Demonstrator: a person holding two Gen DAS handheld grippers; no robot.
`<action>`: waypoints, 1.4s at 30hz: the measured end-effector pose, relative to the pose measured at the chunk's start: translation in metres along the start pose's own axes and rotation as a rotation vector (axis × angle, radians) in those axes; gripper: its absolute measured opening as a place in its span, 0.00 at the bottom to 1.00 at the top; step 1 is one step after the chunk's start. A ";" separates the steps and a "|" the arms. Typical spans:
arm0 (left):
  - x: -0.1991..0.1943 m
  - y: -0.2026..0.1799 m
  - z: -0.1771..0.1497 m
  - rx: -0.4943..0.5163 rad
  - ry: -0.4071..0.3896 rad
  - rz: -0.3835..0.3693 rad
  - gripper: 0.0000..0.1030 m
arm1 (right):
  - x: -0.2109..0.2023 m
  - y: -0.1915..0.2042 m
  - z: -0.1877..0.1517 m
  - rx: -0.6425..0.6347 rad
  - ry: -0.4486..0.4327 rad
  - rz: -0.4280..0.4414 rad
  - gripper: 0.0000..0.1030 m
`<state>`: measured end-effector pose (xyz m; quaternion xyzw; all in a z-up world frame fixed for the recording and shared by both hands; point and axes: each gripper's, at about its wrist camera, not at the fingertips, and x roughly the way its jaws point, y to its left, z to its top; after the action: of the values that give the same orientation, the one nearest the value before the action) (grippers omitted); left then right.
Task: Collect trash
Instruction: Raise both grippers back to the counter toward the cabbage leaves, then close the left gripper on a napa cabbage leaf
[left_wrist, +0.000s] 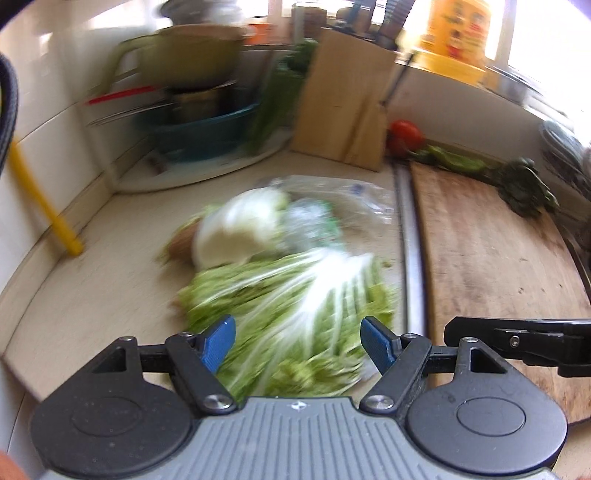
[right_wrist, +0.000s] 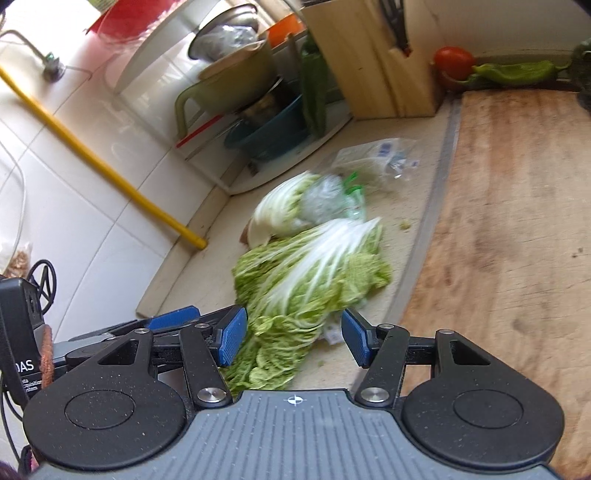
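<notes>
Loose green and white cabbage leaves (left_wrist: 288, 295) (right_wrist: 314, 273) lie in a heap on the pale counter. Behind them sit a white cabbage chunk (left_wrist: 240, 229) (right_wrist: 280, 210), a crumpled wrapper with green print (left_wrist: 314, 221) (right_wrist: 332, 199) and a clear plastic bag (left_wrist: 332, 195) (right_wrist: 380, 158). My left gripper (left_wrist: 299, 343) hovers open over the near end of the leaves, its pads clear of them. My right gripper (right_wrist: 294, 341) is open just above the same heap, slightly to the right. The two grippers are side by side. Both views are blurred by motion.
A worn wooden cutting board (left_wrist: 498, 258) (right_wrist: 517, 221) lies right of the heap. A knife block (left_wrist: 343, 103) (right_wrist: 373, 55), a tomato (left_wrist: 404, 136) (right_wrist: 453, 61) and a green pepper (left_wrist: 458, 160) (right_wrist: 513, 72) stand behind. A dish rack with pots (left_wrist: 199, 136) (right_wrist: 266, 129) and a yellow pipe (left_wrist: 48, 206) (right_wrist: 103, 166) fill the left corner.
</notes>
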<state>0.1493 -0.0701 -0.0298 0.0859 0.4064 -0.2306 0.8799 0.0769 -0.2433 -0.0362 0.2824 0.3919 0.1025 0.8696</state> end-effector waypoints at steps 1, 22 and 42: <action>0.005 -0.004 0.003 0.020 0.007 -0.007 0.70 | -0.003 -0.004 0.001 0.008 -0.005 -0.005 0.64; 0.047 -0.004 0.011 0.007 0.107 -0.011 0.43 | -0.018 -0.062 0.039 0.016 0.006 0.026 0.65; 0.058 -0.036 0.005 0.367 0.154 -0.040 0.71 | -0.007 -0.059 0.039 0.064 0.013 0.022 0.61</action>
<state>0.1683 -0.1228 -0.0692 0.2540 0.4254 -0.3111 0.8110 0.0984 -0.3104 -0.0451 0.3135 0.3972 0.1013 0.8565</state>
